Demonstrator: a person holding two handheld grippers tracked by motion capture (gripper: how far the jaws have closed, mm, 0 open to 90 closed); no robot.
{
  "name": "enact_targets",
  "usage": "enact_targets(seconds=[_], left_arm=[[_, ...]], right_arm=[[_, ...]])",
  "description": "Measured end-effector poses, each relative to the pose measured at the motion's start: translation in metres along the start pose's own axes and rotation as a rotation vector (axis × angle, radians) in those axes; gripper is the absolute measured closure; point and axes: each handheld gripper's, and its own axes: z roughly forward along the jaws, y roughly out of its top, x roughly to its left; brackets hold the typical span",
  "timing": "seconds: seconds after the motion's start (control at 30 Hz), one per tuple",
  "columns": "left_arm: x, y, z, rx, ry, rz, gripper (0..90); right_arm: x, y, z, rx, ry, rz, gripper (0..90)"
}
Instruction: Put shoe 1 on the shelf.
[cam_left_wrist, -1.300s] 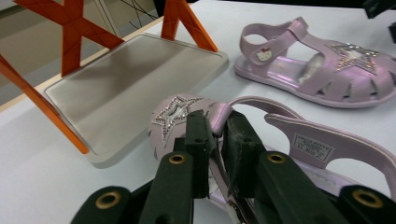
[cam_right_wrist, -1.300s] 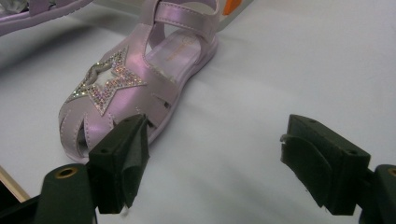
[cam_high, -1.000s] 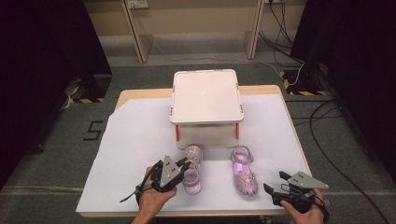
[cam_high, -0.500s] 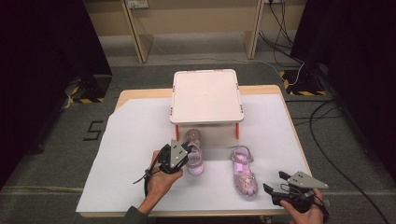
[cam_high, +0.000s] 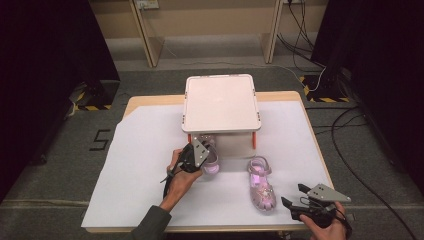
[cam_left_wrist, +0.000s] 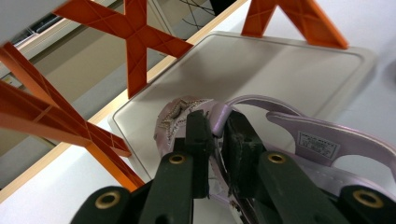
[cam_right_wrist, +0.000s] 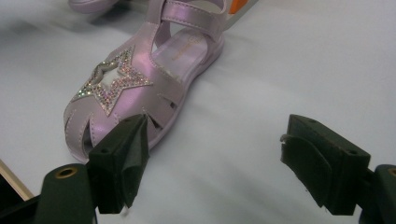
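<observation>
White paper (cam_high: 140, 165) covers the table; my left gripper (cam_left_wrist: 215, 140) pinches one sandal (cam_left_wrist: 280, 140), next sliding it under the rack (cam_high: 220, 102); right gripper (cam_right_wrist: 224, 163) gapes empty.

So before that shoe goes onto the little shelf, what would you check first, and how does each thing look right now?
1. Left claw has a firm hold on the held sandal: ok, its fingers pinch the shoe's side wall.
2. Lower tray of the white rack is free to take the shoe: ok, its surface ahead of the toe is bare.
3. Shoe clears the orange legs: ok, the toe points between them.
4. Shoe sits level in the grip: cannot tell.
5. Second sandal is out of the way: ok, it lies on the white sheet apart from the rack.
6. Right claw is ready: ok, open and holding nothing, beside that sandal's toe.
</observation>
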Motion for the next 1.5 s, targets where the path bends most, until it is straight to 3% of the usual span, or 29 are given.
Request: enact_targets(seconds=[0.2, 0.3, 0.47, 0.6, 0.73, 0.8, 0.87, 0.9, 1.03, 1.13, 1.33, 1.5], left_arm=[[0.002, -0.001, 0.012, 0.025, 0.024, 0.017, 79.6], [0.005, -0.001, 0.015, 0.014, 0.029, -0.002, 78.8], [0.004, 0.0, 0.014, 0.016, 0.026, 0.023, 74.1], [0.003, 0.002, 0.011, 0.009, 0.033, 0.005, 66.4], [0.002, 0.003, 0.004, 0.002, 0.013, -0.002, 60.6], [0.002, 0.004, 0.0, 0.004, 0.012, -0.026, 48.5], [0.003, 0.004, -0.005, -0.002, 0.008, -0.062, 46.1], [0.004, 0.005, -0.008, -0.007, 0.001, -0.098, 39.6], [0.006, 0.006, -0.026, -0.012, -0.068, -0.248, 33.1], [0.002, 0.004, -0.036, -0.014, -0.101, -0.301, 29.1], [-0.01, -0.009, -0.043, 0.01, -0.152, -0.365, 23.1], [-0.019, -0.017, -0.037, 0.037, -0.145, -0.379, 17.9]], right_arm=[[0.0, 0.0, 0.0, 0.0, 0.001, -0.002, 23.1], [0.0, 0.0, 0.0, 0.002, 0.004, -0.004, 23.1], [0.0, 0.0, 0.0, 0.003, 0.004, -0.003, 23.1], [0.0, 0.0, 0.0, 0.004, 0.003, -0.004, 23.1], [0.0, 0.0, 0.001, 0.006, 0.004, -0.007, 23.1], [0.0, 0.0, 0.001, 0.006, 0.004, -0.006, 23.1], [0.0, 0.0, 0.001, 0.006, 0.004, -0.006, 23.1], [0.001, 0.0, 0.001, 0.006, 0.004, -0.007, 23.1], [0.0, 0.0, 0.001, 0.006, 0.004, -0.007, 23.1], [0.001, 0.0, 0.001, 0.007, 0.005, -0.006, 23.0], [0.002, 0.0, 0.001, 0.008, 0.005, -0.008, 23.1], [0.001, 0.0, 0.001, 0.008, 0.004, -0.007, 23.1]])
